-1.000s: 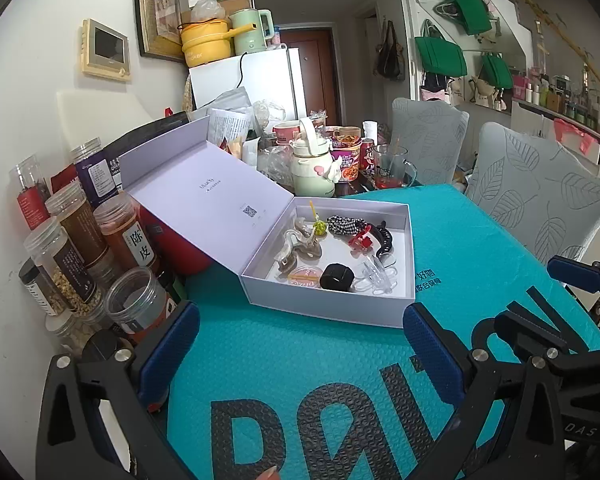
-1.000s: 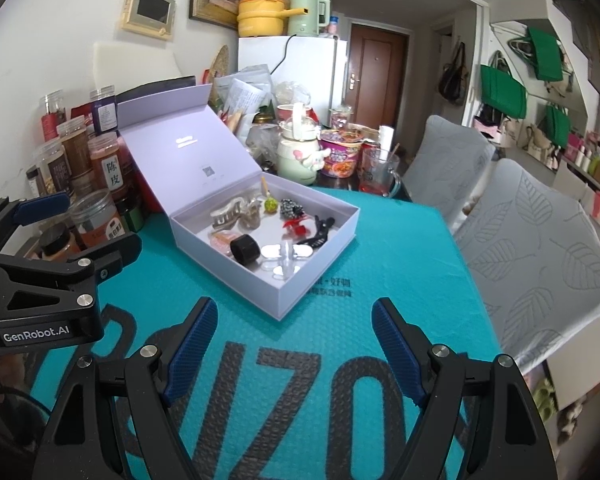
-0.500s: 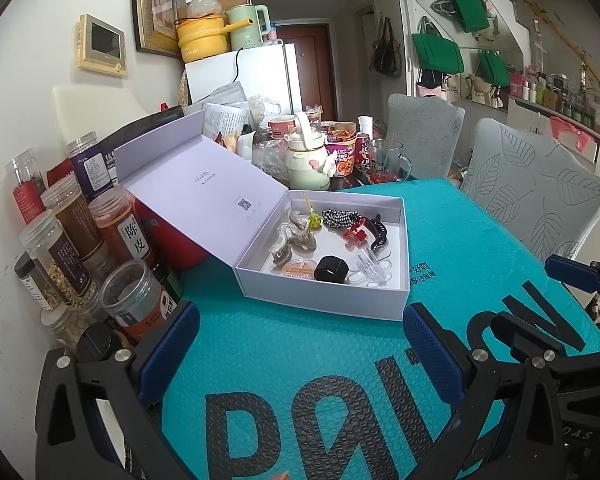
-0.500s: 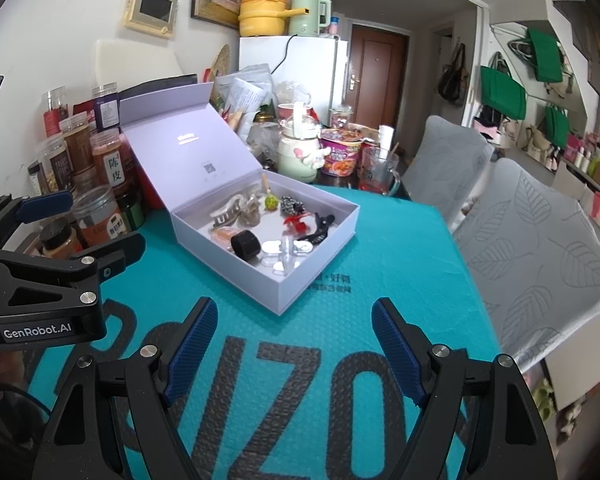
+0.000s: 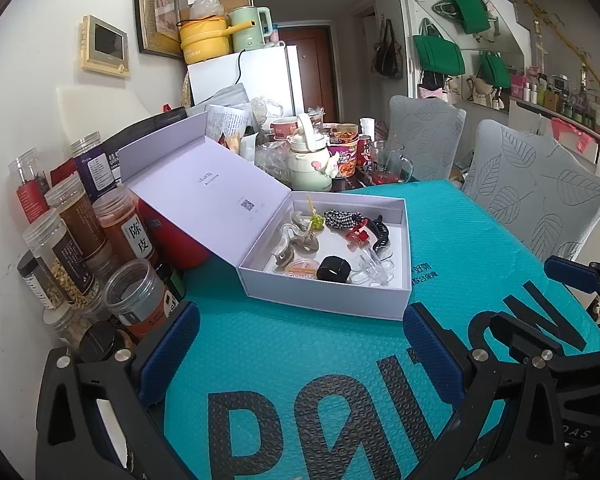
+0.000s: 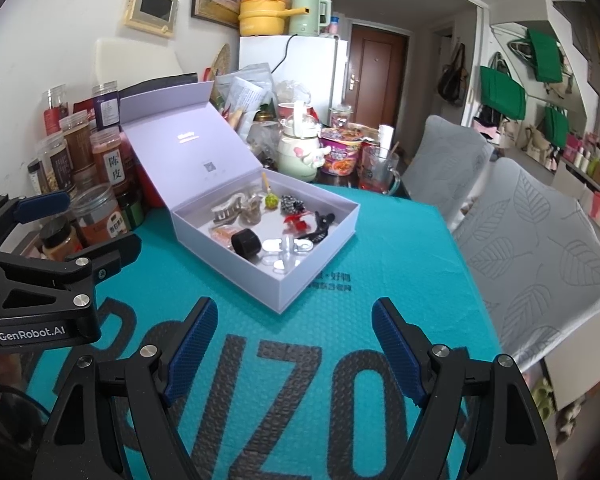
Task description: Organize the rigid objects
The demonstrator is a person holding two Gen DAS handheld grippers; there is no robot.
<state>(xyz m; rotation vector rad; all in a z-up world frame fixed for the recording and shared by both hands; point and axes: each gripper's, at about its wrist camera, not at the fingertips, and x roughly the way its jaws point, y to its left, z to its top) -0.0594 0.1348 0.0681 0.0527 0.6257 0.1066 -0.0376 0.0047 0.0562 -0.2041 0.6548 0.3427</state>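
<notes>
A lavender box (image 5: 324,300) (image 6: 276,288) sits on the teal mat with its hinged lid (image 5: 204,196) (image 6: 188,148) leaning back to the left. Inside lie several hair accessories: a black claw clip (image 5: 380,234) (image 6: 320,230), a red clip (image 5: 358,234), a black round piece (image 5: 334,268) (image 6: 246,242), clear clips (image 5: 374,268) (image 6: 286,254) and a green-tipped stick (image 5: 316,220) (image 6: 270,199). My left gripper (image 5: 300,332) hovers in front of the box, open and empty. My right gripper (image 6: 294,328) is likewise open, empty, short of the box's near corner.
Spice jars (image 5: 80,248) (image 6: 96,200) crowd the left edge by the wall. A pale green kettle (image 5: 310,160), instant-noodle cup (image 6: 338,152) and glass mug (image 6: 376,172) stand behind the box. Two grey leaf-patterned chairs (image 5: 536,196) (image 6: 540,240) flank the right side.
</notes>
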